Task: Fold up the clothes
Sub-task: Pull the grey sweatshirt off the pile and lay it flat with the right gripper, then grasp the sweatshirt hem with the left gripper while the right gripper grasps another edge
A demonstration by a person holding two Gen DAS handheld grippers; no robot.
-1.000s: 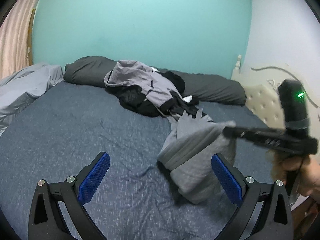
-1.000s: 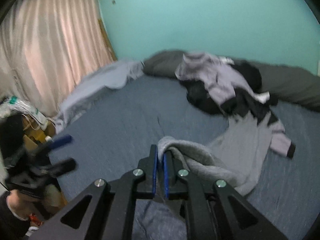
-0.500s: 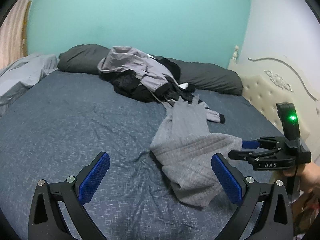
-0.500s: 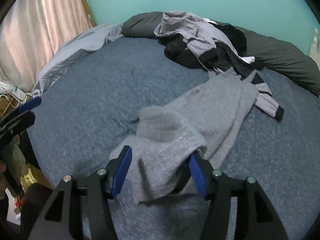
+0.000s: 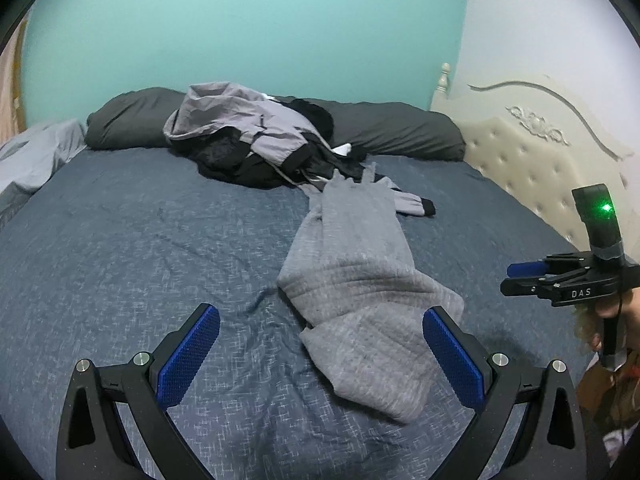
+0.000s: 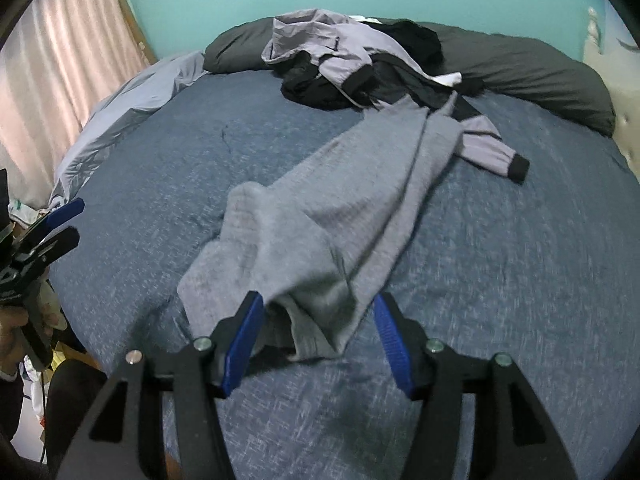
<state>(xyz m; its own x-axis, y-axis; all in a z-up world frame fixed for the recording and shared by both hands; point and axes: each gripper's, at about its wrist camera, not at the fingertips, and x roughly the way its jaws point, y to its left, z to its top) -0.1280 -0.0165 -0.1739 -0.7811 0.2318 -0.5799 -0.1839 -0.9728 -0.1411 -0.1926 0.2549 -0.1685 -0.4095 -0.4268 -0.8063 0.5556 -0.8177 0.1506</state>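
A grey knit garment lies loosely crumpled and stretched out on the blue bed cover, its far end reaching a pile of clothes. My left gripper is open above the bed, and the garment's near end shows between its blue pads without touching them. My right gripper is open too, with nothing held. In the left wrist view the right gripper hovers at the bed's right side, apart from the garment. The same garment fills the middle of the right wrist view.
A lilac-grey and black jacket tops the pile of clothes at the back. Dark pillows line the teal wall. A cream tufted headboard stands right. A pale sheet and pink curtain lie left. A hand holds the right gripper.
My right gripper was shut on the lifted grey garment, then opened and let it go. The garment dropped onto the bed. The right gripper has drawn back to the right.
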